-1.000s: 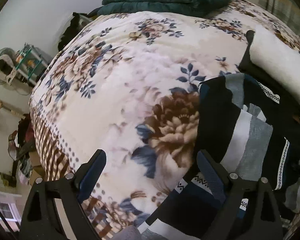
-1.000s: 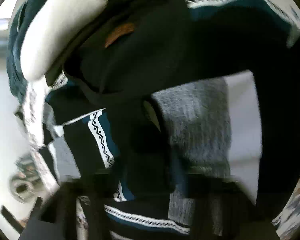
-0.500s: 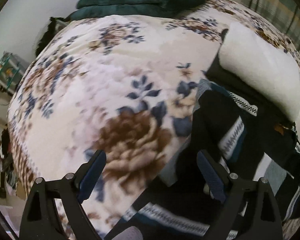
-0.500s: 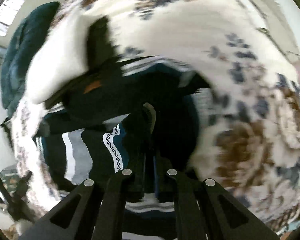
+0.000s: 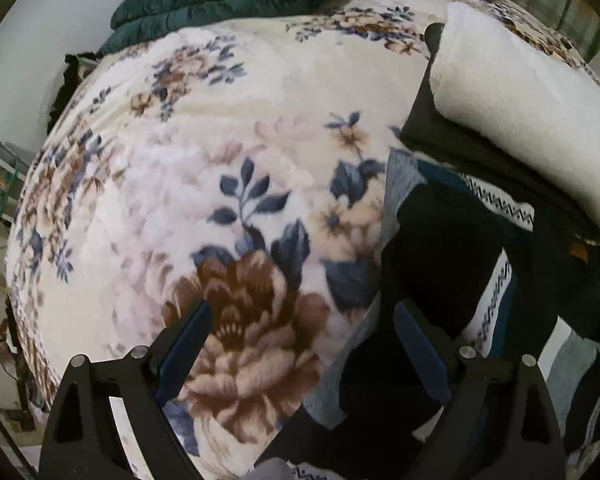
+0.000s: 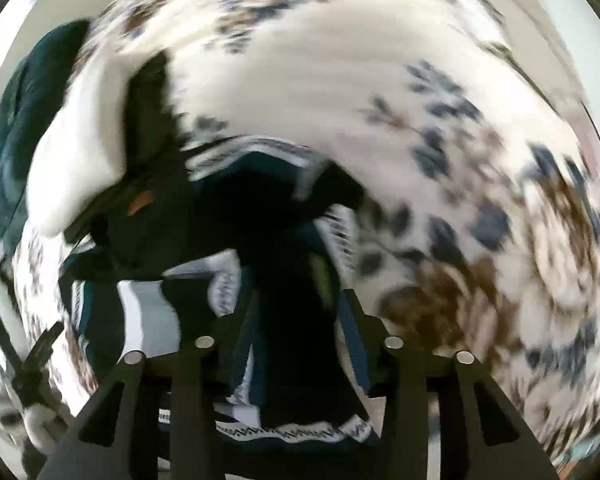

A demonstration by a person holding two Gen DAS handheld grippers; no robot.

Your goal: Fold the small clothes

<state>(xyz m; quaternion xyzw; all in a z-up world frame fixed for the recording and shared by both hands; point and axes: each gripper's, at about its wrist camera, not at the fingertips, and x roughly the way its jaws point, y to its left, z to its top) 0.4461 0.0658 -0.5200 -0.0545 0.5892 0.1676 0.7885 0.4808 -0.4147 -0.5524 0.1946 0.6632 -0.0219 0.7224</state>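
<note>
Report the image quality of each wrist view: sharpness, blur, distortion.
Left wrist view: mostly sharp, fisheye bulge bends the floral blanket; dark patterned garment slightly soft. Right wrist view: heavy motion smear across blanket and garment; only the hand-held gripper reads crisp.

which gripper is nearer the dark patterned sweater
Right. The right gripper is over the dark patterned sweater, its jaws opening with a fold between them. The left gripper is open, mostly over the floral blanket at the sweater's edge.
</note>
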